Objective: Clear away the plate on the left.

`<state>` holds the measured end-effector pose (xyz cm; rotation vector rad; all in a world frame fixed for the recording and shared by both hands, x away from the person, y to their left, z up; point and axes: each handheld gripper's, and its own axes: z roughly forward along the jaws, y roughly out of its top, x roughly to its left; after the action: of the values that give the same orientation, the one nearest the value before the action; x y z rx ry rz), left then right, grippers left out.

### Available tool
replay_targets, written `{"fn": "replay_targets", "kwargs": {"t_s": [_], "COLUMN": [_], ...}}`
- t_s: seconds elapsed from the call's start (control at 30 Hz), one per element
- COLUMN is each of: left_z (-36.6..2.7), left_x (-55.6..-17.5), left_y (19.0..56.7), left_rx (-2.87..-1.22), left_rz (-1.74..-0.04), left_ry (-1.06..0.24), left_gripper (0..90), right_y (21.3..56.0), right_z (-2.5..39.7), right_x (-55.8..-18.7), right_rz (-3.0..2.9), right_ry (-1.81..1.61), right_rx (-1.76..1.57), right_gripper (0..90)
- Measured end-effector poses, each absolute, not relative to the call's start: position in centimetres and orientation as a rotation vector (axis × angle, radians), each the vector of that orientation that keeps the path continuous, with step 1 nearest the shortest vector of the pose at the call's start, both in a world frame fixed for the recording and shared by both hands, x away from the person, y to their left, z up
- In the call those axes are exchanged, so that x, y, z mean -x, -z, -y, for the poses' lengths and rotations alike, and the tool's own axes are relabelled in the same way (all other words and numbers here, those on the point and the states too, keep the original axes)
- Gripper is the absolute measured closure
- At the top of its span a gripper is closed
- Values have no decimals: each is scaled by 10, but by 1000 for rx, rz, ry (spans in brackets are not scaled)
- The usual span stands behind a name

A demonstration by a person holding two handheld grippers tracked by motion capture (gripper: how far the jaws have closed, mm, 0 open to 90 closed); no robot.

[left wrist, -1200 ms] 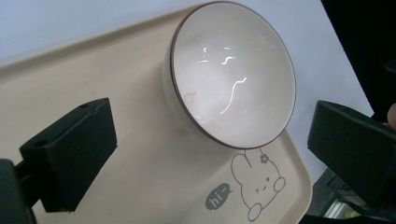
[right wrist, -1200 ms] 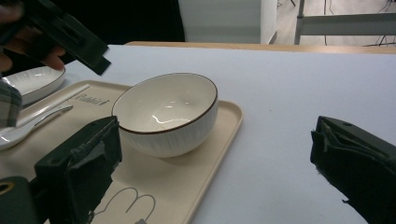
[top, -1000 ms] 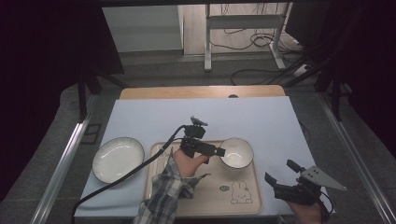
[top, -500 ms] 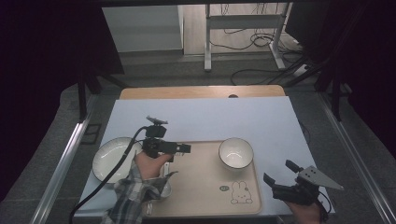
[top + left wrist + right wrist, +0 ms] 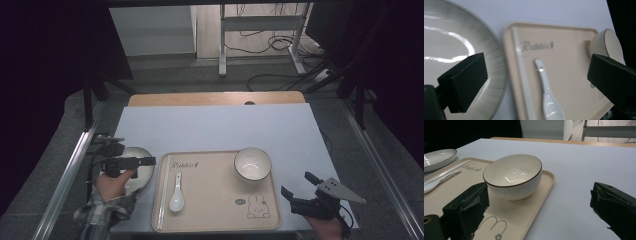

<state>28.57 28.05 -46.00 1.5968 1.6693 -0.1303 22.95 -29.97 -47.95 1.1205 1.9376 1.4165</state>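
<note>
High view is showing me holding my left gripper [image 5: 142,161] over the white plate [image 5: 141,172] that sits on the table just left of the beige tray [image 5: 220,220], while my right gripper [image 5: 298,192] is hovering off the tray's right edge near the table's front. On the tray a white spoon [image 5: 176,192] is lying beside a long chopstick [image 5: 161,192], and a bowl [image 5: 252,163] is standing in the far right corner.

Left gripper view is giving me what the high one cannot: my jaws are spread wide, gripping nothing, one over the plate [image 5: 454,45] and one near the bowl [image 5: 605,43], with the spoon [image 5: 547,95] between them.

Right gripper view is showing my jaws parted and empty too, framing the brown-rimmed bowl [image 5: 512,176] and the rabbit drawing on the tray [image 5: 534,195].
</note>
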Motion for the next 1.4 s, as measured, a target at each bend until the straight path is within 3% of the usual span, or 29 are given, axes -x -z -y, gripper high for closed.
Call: {"fn": "replay_targets", "kwargs": {"t_s": [0.23,0.63,1.2,1.4], "left_z": [-328,-378,-392,-388], "left_x": [-271,-250,-244,-250], "left_y": [476,496,536,544], "left_rx": [-1534,-1447,-1364,-1302], "left_rz": [-1723,-1782,-1816,-1802], "left_ry": [106,92,226,260], "left_gripper": [37,40,61,110], "right_y": [479,479,481,482], "right_z": [299,300,298,298], "right_x": [-230,-230,-231,-231], "right_rz": [-1941,-1938,-1952,-1953], "right_ry": [-1414,-1400,-1384,-1379], "right_rx": [-1123,-1125,-1122,-1125], "right_gripper": [18,18,18,18]}}
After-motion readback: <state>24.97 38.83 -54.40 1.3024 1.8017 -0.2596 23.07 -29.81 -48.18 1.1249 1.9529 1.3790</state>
